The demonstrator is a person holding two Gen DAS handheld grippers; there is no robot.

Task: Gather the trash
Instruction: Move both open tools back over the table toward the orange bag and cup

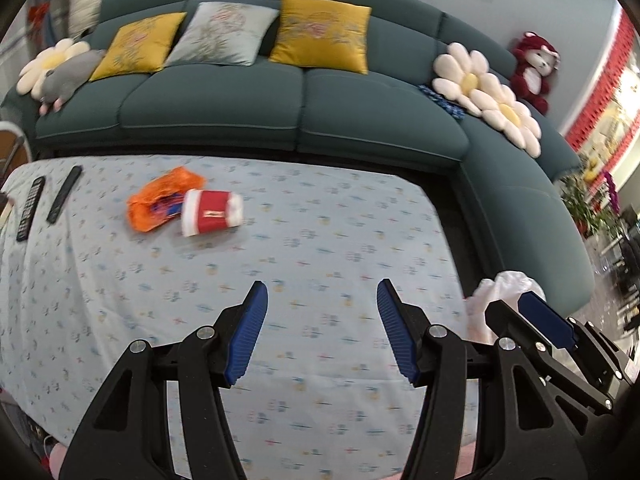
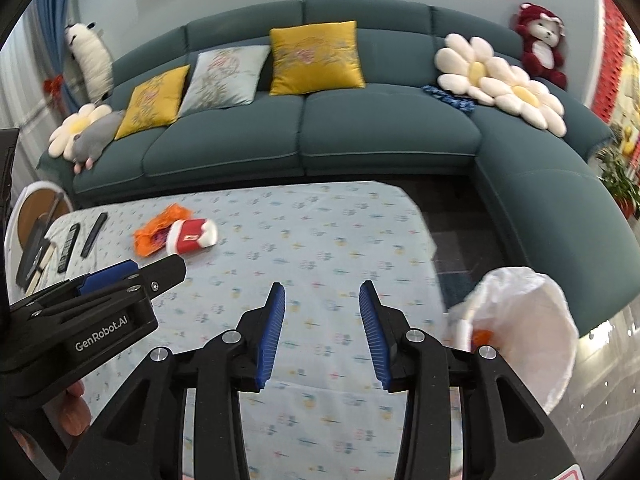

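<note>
A red and white paper cup [image 1: 211, 213] lies on its side on the table's far left part, touching a crumpled orange wrapper [image 1: 160, 200]. Both show in the right wrist view too, the cup [image 2: 192, 234] and the wrapper [image 2: 154, 230]. My left gripper [image 1: 322, 322] is open and empty above the table's near part. My right gripper [image 2: 322, 326] is open and empty too. A bin lined with a white bag [image 2: 524, 328] stands off the table's right edge, with something orange inside. The right gripper's side shows in the left wrist view [image 1: 548, 320].
The table carries a pale patterned cloth [image 1: 320, 224]. Two black remotes [image 1: 44, 204] lie at its far left. A teal corner sofa [image 1: 280, 104] with cushions and plush toys runs behind and to the right. A round side table [image 2: 36, 208] stands at the left.
</note>
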